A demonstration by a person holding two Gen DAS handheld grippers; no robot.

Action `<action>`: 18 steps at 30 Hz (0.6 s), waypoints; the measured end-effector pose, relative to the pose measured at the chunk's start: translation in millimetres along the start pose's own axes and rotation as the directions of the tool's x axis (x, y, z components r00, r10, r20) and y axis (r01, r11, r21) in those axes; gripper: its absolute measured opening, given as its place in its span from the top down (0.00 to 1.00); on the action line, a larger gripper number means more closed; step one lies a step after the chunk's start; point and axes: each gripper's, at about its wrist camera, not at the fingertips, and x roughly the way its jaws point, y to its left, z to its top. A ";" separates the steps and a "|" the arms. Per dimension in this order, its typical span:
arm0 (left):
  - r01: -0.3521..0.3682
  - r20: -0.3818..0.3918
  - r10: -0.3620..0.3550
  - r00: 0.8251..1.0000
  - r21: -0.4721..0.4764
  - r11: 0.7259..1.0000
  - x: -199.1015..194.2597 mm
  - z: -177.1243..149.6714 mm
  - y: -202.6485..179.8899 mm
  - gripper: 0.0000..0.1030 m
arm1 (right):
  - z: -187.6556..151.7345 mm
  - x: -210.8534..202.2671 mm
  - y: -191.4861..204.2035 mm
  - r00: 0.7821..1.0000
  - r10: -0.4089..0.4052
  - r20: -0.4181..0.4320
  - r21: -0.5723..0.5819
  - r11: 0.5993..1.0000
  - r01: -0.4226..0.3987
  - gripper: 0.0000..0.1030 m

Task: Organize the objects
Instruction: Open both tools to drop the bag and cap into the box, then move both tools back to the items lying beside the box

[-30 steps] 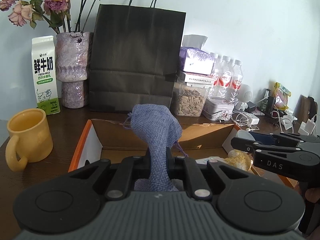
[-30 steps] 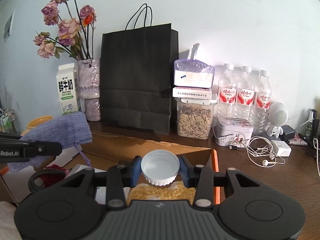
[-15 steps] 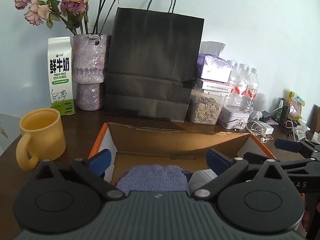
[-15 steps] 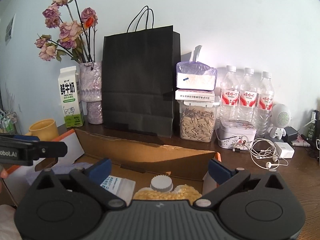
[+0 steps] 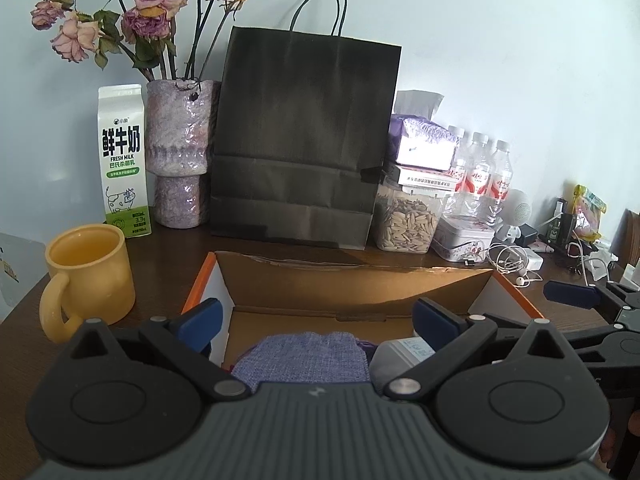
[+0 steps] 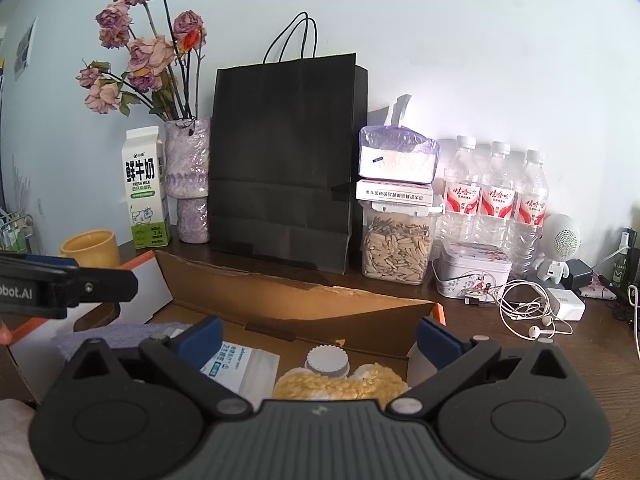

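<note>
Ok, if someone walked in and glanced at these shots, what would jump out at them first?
Probably the tall black paper bag standing against the wall, with the dried roses in a vase just left of it. Nearer the camera, the open cardboard box holds a blue cloth pouch and a white-capped jar of yellow grains, and a yellow mug sits left of the box.

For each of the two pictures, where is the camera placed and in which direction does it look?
Left wrist view: sits on the left gripper, looks forward over the cardboard box at the black paper bag; its own open jaws and the right gripper show.
Right wrist view: sits on the right gripper, faces the same wall; open jaws, and the left gripper at the left edge.
Shared: box, bag, milk carton, yellow mug.
</note>
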 end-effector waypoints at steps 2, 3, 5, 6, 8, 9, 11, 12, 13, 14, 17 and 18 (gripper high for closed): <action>-0.002 0.005 0.002 1.000 0.002 1.000 -5.4 -1.1 -0.4 0.00 | 0.1 -4.8 2.4 1.000 -0.002 0.009 -0.005 1.000 0.002 0.00; -0.002 0.007 0.002 1.000 0.000 1.000 -8.6 -1.5 -0.3 0.00 | 0.2 -7.0 3.1 1.000 -0.001 0.011 -0.005 1.000 0.001 0.00; -0.004 0.014 0.004 1.000 -0.006 1.000 -15.4 -2.4 0.5 0.00 | -1.1 -12.1 5.5 1.000 0.000 0.013 -0.003 1.000 0.000 0.00; -0.005 0.019 0.005 1.000 -0.009 1.000 -19.7 -2.8 1.2 0.00 | -1.9 -14.9 6.9 1.000 0.001 0.013 -0.004 1.000 -0.001 0.00; -0.004 0.027 0.005 1.000 -0.013 1.000 -28.3 -3.8 1.6 0.00 | -3.9 -21.6 10.0 1.000 0.000 0.015 -0.004 1.000 0.000 0.00; -0.002 0.030 0.002 1.000 -0.013 1.000 -32.9 -4.6 1.7 0.00 | -4.8 -25.4 11.6 1.000 -0.001 0.016 -0.004 1.000 0.001 0.00; 0.001 0.034 0.000 0.999 -0.015 1.000 -42.6 -6.9 2.4 0.00 | -6.6 -33.6 14.4 1.000 -0.002 0.018 -0.002 1.000 0.002 0.00; 0.001 0.035 -0.001 0.999 -0.017 1.000 -47.3 -8.0 2.9 0.00 | -7.8 -38.0 15.7 1.000 -0.003 0.020 -0.001 1.000 0.003 0.00; 0.001 0.036 0.000 0.999 -0.019 1.000 -52.1 -9.3 3.6 0.00 | -9.1 -42.6 16.7 1.000 -0.004 0.021 0.000 1.000 0.004 0.00; 0.000 0.036 0.001 0.999 -0.020 1.000 -56.7 -10.5 4.7 0.00 | -10.2 -47.0 17.7 1.000 -0.005 0.022 0.002 1.000 0.005 0.00; -0.004 0.033 0.005 0.999 -0.019 1.000 -69.8 -13.9 6.9 0.00 | -13.7 -60.7 21.1 1.000 -0.011 0.025 0.002 1.000 0.011 0.00; -0.006 0.033 0.007 0.999 -0.018 1.000 -74.3 -15.2 7.7 0.00 | -15.1 -65.1 22.4 1.000 -0.012 0.025 0.001 1.000 0.011 0.00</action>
